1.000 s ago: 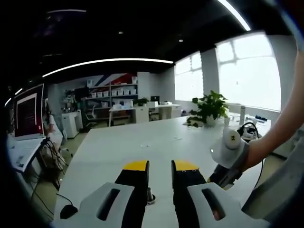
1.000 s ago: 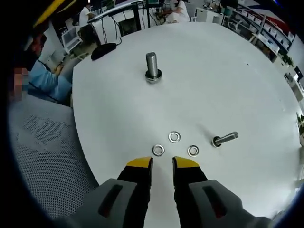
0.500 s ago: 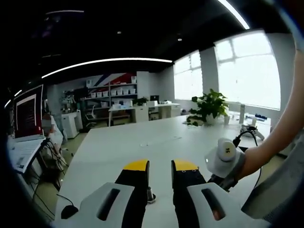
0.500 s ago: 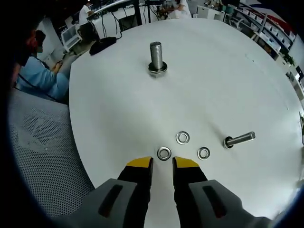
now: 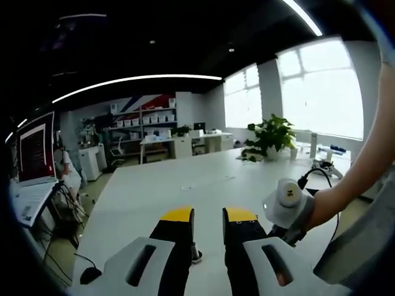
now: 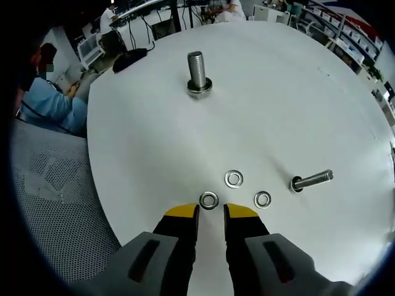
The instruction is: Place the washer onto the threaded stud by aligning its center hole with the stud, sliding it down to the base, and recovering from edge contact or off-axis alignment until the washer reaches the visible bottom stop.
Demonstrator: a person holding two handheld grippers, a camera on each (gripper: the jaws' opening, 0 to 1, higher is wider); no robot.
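In the right gripper view a threaded stud (image 6: 197,69) stands upright on the white table (image 6: 142,148), with a washer around its base (image 6: 199,87). Three loose washers lie flat nearer to me: one (image 6: 208,200) just ahead of my right gripper (image 6: 210,212), one (image 6: 233,179) behind it, one (image 6: 262,199) to the right. The right jaws are open, a narrow gap apart, with nothing between them. My left gripper (image 5: 208,216) hovers over the table, open likewise. A small grey metal part (image 5: 195,253) shows low in its gap.
A second bolt (image 6: 311,180) lies on its side right of the washers. A mesh chair (image 6: 55,209) and a seated person (image 6: 52,102) are past the table's left edge. In the left gripper view the right gripper's white housing (image 5: 286,200), an arm and a plant (image 5: 271,137) are on the right.
The right gripper has come closer to the washers, so the nearest one now lies just ahead of its tips. In the left gripper view the right gripper's housing sank a little.
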